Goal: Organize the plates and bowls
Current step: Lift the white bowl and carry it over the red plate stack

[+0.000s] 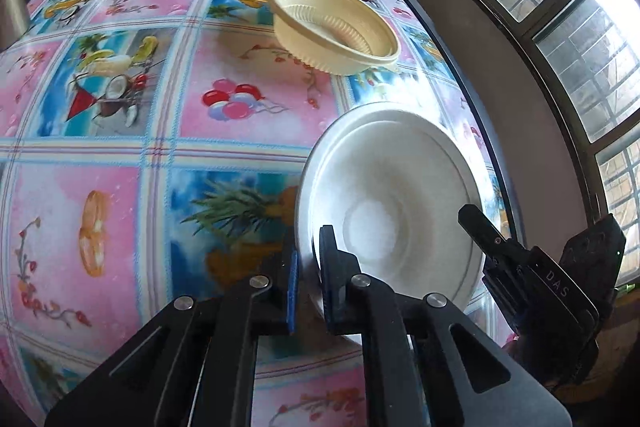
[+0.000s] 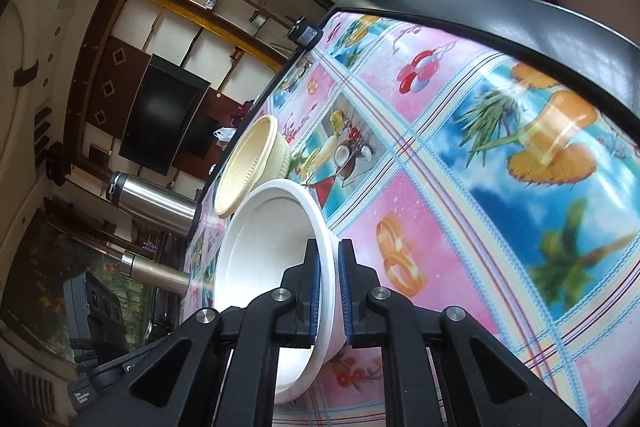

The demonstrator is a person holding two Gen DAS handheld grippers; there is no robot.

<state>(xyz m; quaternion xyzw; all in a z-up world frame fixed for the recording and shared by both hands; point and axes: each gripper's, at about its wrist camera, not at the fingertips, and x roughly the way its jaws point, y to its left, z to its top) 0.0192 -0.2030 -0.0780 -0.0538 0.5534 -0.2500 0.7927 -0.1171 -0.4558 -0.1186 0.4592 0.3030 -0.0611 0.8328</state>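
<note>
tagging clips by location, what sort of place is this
Most likely a home living or dining room: a table with a fruit-print tablecloth, a flat television in wooden wall shelving, and barred windows.

**Left wrist view: white bowl gripped**

Left gripper [image 1: 308, 267], near: jaws clamped on white bowl [image 1: 394, 203] rim. Right gripper [image 1: 476, 223], right, at bowl's other rim. Beige bowl [image 1: 334, 27], far, tilted. Patterned tablecloth [image 1: 160, 99]. Windows [image 1: 580, 27], right.
</note>
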